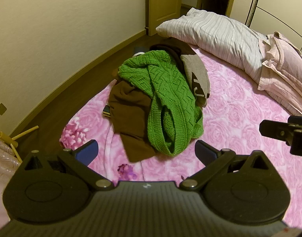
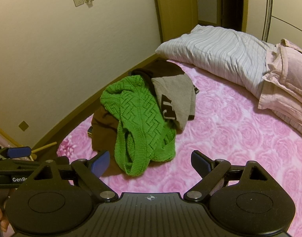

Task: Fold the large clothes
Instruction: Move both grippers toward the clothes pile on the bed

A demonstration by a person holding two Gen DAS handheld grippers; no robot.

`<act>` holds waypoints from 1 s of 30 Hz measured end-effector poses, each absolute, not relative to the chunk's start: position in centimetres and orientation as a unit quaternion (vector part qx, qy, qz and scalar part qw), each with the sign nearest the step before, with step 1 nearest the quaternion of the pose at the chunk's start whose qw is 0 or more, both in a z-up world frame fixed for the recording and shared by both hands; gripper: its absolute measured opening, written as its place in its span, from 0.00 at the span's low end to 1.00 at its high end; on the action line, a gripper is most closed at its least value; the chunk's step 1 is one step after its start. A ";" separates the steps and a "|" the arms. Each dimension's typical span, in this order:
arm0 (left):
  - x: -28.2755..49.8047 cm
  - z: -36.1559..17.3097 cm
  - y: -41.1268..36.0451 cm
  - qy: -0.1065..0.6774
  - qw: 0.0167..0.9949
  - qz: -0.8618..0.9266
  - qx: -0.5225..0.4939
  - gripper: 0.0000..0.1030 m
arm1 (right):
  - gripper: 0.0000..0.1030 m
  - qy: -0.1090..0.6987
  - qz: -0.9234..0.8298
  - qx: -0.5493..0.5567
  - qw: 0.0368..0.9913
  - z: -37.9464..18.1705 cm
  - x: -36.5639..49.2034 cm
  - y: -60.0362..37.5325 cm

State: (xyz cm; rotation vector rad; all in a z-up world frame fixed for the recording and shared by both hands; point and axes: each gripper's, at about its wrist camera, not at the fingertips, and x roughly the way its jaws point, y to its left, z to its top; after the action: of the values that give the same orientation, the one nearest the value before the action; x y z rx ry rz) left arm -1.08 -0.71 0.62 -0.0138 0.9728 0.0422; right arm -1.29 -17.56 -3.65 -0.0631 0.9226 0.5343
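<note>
Holding both tongs wide open, my left gripper (image 1: 146, 154) and right gripper (image 2: 150, 163) face the green sweater (image 1: 162, 102) just ahead.

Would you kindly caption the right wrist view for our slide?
Open right tool poised above a green knit sweater heaped on brown and grey clothes atop a pink floral bedspread.

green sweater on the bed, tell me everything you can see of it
The green sweater is an open, lacy knit with zigzag patterning and ribbed edges. It lies crumpled and unfolded on top of the pile, draped over a brown garment and against a grey garment with dark lettering. Its lower folds loop down onto the pink rose-patterned blanket. Neither gripper touches it.
</note>
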 end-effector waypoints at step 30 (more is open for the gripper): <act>1.6 -0.2 -4.0 0.475 0.877 0.068 -0.016 0.99 | 0.84 0.451 0.273 -0.032 0.849 -5.1 2.8 -20.3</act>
State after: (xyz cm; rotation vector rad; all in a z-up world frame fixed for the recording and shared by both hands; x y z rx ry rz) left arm 1.64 -3.96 -0.19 -0.0329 0.9913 0.1418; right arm 2.80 -20.25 -5.11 -0.0684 0.9494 0.5748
